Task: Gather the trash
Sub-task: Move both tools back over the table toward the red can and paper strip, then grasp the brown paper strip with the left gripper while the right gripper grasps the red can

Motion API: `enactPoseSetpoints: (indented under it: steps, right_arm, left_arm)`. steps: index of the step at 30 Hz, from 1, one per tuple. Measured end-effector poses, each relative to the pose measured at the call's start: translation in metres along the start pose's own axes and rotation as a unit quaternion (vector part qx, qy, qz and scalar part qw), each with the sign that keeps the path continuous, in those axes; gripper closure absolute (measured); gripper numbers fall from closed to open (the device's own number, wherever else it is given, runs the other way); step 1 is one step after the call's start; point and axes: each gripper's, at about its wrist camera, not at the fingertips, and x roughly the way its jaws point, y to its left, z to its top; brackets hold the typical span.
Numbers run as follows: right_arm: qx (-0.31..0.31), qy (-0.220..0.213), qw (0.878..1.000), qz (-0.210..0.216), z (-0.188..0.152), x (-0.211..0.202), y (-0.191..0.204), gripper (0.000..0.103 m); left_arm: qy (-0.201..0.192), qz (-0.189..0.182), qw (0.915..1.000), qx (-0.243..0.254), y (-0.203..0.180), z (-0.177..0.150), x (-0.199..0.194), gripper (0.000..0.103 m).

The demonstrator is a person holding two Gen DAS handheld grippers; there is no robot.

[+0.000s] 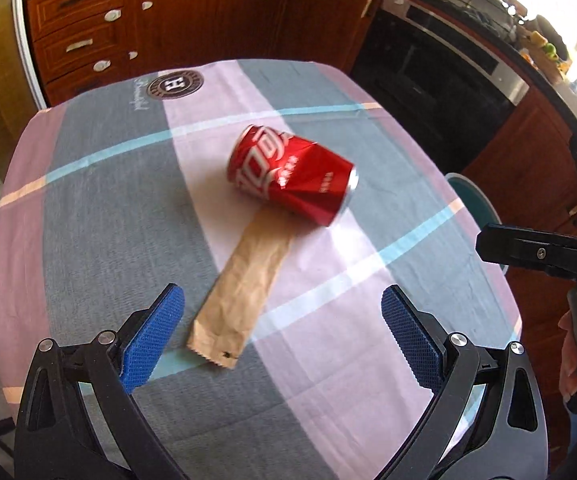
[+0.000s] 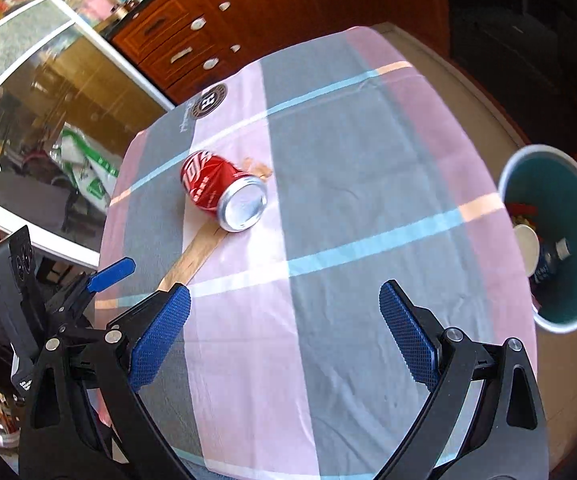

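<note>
A dented red soda can [image 1: 291,174] lies on its side in the middle of the table, resting on the far end of a flat brown paper sleeve [image 1: 240,294]. My left gripper [image 1: 282,338] hovers open just short of the sleeve's near end, nothing between its blue pads. From the right wrist view the can [image 2: 224,191] shows its silver end, and the paper sleeve [image 2: 192,258] runs toward the left gripper [image 2: 110,274] at the table's left edge. My right gripper [image 2: 284,334] is open over bare cloth, well short of the can.
The table wears a pink, grey and blue striped cloth [image 2: 348,184]. A teal trash bin [image 2: 556,236] with bottles and wrappers inside stands off the table's right edge; its rim [image 1: 470,196] shows in the left view. Wooden cabinets [image 1: 192,12] and a dark oven [image 1: 440,76] stand behind.
</note>
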Motion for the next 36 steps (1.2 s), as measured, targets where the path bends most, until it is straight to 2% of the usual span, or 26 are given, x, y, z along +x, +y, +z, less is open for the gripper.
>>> enactPoseSetpoints:
  steps: [6,16,19,24,28,29,30,36]
  right_arm:
    - [-0.065,0.028,0.997,-0.016,0.034,0.042,0.037,0.012]
    - [-0.103,0.045,0.993,-0.04,0.079,0.086,0.05,0.012]
    - [-0.126,0.057,0.989,-0.042,0.085,0.101,0.059,0.012]
    - [-0.168,0.071,0.982,-0.049,0.085,0.125,0.078,0.012]
    - [-0.198,0.059,0.976,-0.065,0.079,0.129,0.086,0.012]
    - [-0.2,0.056,0.976,-0.07,0.078,0.128,0.087,0.016]
    - [-0.197,0.054,0.976,-0.073,0.076,0.127,0.085,0.028]
    - [-0.145,0.037,0.985,-0.084,0.069,0.106,0.055,0.034]
  left_arm:
    - [0.014,-0.011,0.9996,-0.024,0.032,0.001,0.011,0.004]
    - [0.03,-0.032,0.999,0.008,0.028,0.007,0.028,0.004]
    - [0.02,-0.025,0.9994,0.01,0.033,0.008,0.027,0.004]
    - [0.026,-0.034,0.9991,-0.006,0.046,0.009,0.029,0.004]
    - [0.035,-0.037,0.9987,0.0,0.043,0.008,0.033,0.004]
    - [0.039,-0.036,0.9986,0.005,0.041,0.007,0.035,0.004]
    - [0.042,-0.036,0.9984,0.011,0.038,0.007,0.037,0.004]
    - [0.056,-0.031,0.997,0.043,0.021,0.009,0.051,0.004]
